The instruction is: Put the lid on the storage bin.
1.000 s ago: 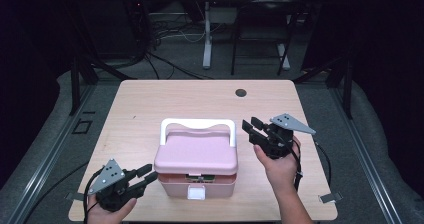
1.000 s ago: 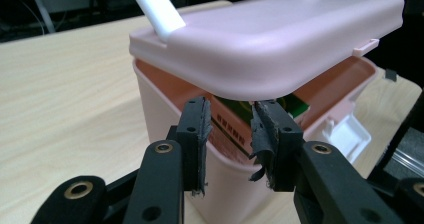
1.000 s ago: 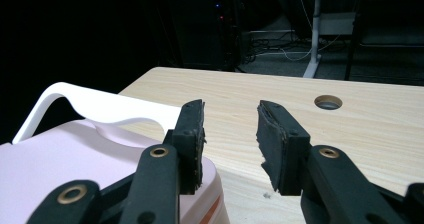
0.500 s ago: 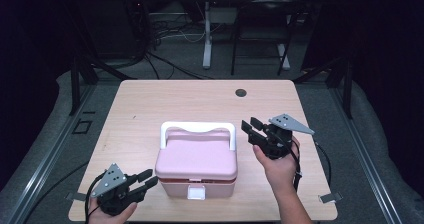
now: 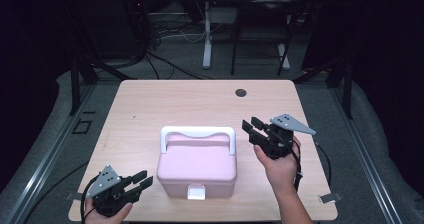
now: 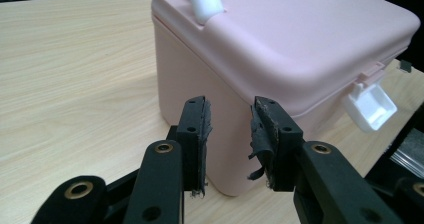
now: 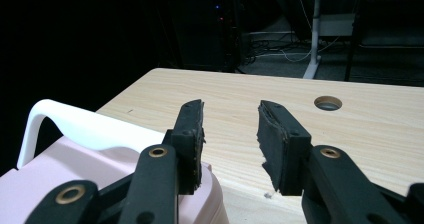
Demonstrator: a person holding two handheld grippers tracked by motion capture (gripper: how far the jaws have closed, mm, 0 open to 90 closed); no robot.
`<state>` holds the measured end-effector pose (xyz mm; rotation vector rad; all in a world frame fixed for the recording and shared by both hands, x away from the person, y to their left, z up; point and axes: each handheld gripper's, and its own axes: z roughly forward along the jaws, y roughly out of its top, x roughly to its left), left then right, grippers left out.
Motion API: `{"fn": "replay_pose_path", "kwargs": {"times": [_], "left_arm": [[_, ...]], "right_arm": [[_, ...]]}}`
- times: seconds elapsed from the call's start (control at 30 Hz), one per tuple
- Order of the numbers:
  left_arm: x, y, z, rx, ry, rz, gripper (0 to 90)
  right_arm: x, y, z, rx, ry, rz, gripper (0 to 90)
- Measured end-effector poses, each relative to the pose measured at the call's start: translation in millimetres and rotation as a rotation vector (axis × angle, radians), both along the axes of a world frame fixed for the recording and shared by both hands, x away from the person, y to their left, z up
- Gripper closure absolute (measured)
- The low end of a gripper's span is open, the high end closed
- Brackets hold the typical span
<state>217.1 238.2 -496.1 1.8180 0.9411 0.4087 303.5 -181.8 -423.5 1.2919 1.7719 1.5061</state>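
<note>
Pink box (image 5: 196, 168) — on wooden table (image 5: 165, 104), dark room.

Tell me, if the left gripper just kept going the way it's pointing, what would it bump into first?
Most likely the pink box. The left gripper has its open fingers aimed at the box's near lower corner, with only bare table between. It looks close, but the exact gap is hard to judge.
</note>
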Motion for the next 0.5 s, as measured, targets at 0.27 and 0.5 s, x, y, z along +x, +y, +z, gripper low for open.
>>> {"fn": "replay_pose_path", "kwargs": {"times": [0.27,0.5], "left_arm": [[7.4,4.4,-1.9,-0.001,-0.002,0.029,66.1],[14.4,8.8,-5.9,-0.01,0.001,0.065,60.1]], "right_arm": [[-0.1,-0.5,-0.1,-0.002,0.002,-0.001,62.1],[0.6,-1.3,-0.8,0.0,0.005,-0.004,61.9]]}}
